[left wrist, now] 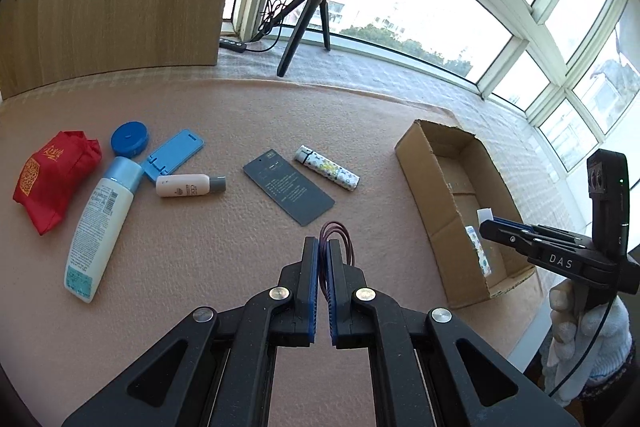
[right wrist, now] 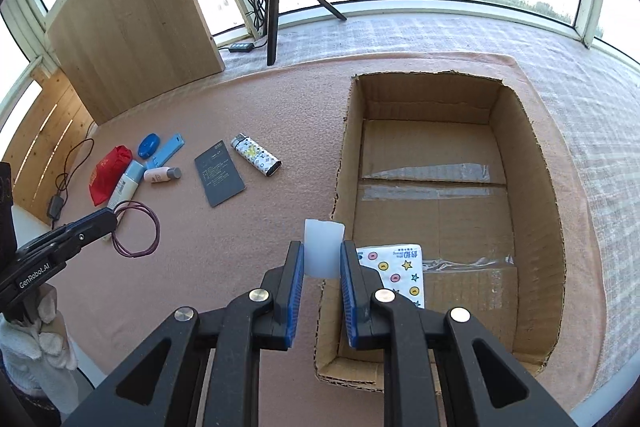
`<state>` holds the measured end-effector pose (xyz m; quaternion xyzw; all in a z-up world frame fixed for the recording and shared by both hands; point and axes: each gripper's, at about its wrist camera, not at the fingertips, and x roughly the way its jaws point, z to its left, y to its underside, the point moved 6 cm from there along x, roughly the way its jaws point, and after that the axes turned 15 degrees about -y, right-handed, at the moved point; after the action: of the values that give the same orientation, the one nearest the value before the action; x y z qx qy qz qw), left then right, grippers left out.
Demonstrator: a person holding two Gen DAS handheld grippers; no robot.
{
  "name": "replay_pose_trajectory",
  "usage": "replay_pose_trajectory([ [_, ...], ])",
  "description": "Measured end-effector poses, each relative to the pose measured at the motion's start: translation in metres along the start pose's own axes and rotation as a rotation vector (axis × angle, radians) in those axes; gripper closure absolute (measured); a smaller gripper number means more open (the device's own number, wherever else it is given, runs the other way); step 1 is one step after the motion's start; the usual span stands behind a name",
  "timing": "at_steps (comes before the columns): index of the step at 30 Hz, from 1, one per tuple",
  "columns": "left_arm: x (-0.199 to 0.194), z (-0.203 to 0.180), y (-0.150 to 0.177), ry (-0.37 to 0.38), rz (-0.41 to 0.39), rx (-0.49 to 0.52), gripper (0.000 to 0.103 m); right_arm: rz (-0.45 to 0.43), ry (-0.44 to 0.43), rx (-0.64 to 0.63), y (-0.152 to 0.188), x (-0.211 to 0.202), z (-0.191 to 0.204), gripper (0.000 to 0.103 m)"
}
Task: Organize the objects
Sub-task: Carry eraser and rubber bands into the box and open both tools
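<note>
While only the right wrist view shows the cardboard box point(right wrist: 532, 187) floor holding a sticker packet point(right wrist: 400, 267), the right gripper point(right wrist: 322, 259) pinches a white block point(right wrist: 323, 247) and the left gripper point(left wrist: 323, 255) clamps maroon loops point(left wrist: 340, 239).

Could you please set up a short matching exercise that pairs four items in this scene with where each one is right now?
Items:
1. white block
2. dark red loops
3. star-printed packet
4. patterned lighter

Places:
A. inside the cardboard box
B. in the left gripper
C. lying on the pink mat
D. in the right gripper

Pairs: 1-D, 2-B, 3-A, 4-C
</note>
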<state>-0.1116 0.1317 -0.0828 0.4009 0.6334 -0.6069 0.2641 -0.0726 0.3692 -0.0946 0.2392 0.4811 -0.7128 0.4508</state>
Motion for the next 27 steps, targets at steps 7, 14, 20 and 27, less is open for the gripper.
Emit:
replay_pose_trajectory([
  [7,0.003,-0.076,-0.022,0.084,-0.025,0.080,0.099,-0.028,0.059,0.061,0.010,-0.028,-0.048,0.087],
  [14,0.013,-0.149,-0.030,0.141,-0.031,0.152,0.099,-0.030,0.080,0.094,0.019,-0.039,-0.077,0.087],
  [20,0.030,-0.198,-0.032,0.150,-0.021,0.206,0.099,-0.024,0.084,0.095,0.021,-0.042,-0.086,0.086],
  [27,0.045,-0.228,-0.036,0.136,-0.022,0.238,0.099,-0.031,0.085,0.091,0.020,-0.046,-0.090,0.085],
])
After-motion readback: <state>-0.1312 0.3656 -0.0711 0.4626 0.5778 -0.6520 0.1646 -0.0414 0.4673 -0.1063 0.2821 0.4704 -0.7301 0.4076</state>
